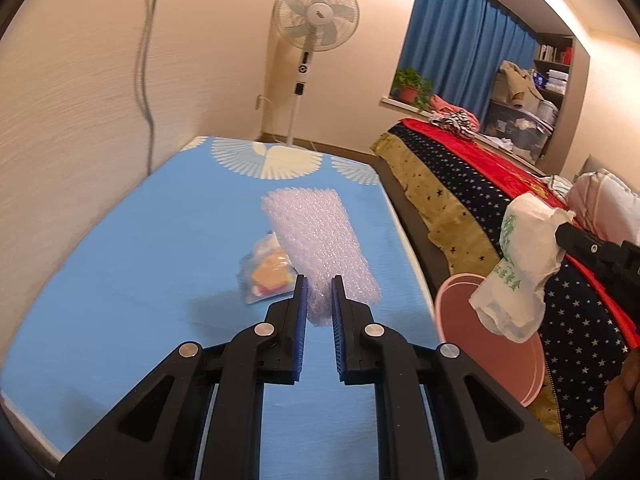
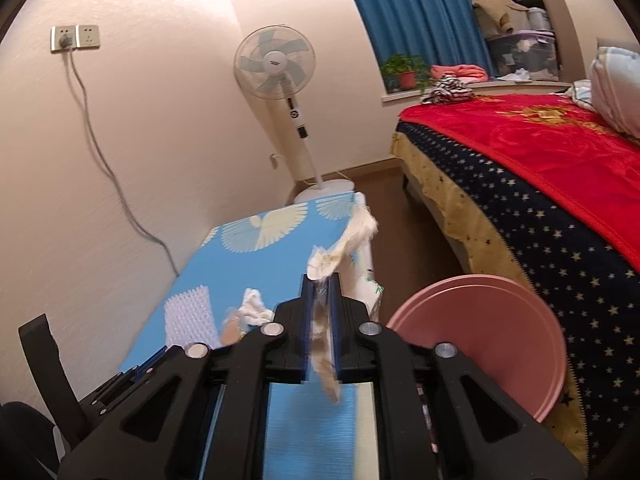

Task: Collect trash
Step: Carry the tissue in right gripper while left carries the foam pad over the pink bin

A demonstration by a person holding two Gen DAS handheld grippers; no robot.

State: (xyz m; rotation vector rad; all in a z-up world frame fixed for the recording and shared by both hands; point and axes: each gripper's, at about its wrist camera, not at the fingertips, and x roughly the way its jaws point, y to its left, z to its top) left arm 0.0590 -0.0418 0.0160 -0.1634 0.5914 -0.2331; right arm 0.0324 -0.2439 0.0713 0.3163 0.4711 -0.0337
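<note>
My left gripper point(image 1: 319, 282) is shut on the near end of a sheet of bubble wrap point(image 1: 320, 246) that lies over the blue table point(image 1: 140, 264). A small clear bag with orange and yellow contents point(image 1: 266, 274) lies just left of it. My right gripper point(image 2: 321, 280) is shut on a white plastic bag with green print point(image 2: 344, 246); in the left wrist view the bag point(image 1: 520, 268) hangs over the pink bin point(image 1: 496, 340). The bubble wrap point(image 2: 188, 314), a crumpled white tissue point(image 2: 254, 304) and the bin point(image 2: 484, 340) show in the right wrist view.
A bed with a red and star-patterned cover point(image 2: 540, 200) stands right of the bin. A standing fan point(image 1: 314, 20) is beyond the table's far end. A wall with a cable point(image 2: 104, 168) runs along the table's left side.
</note>
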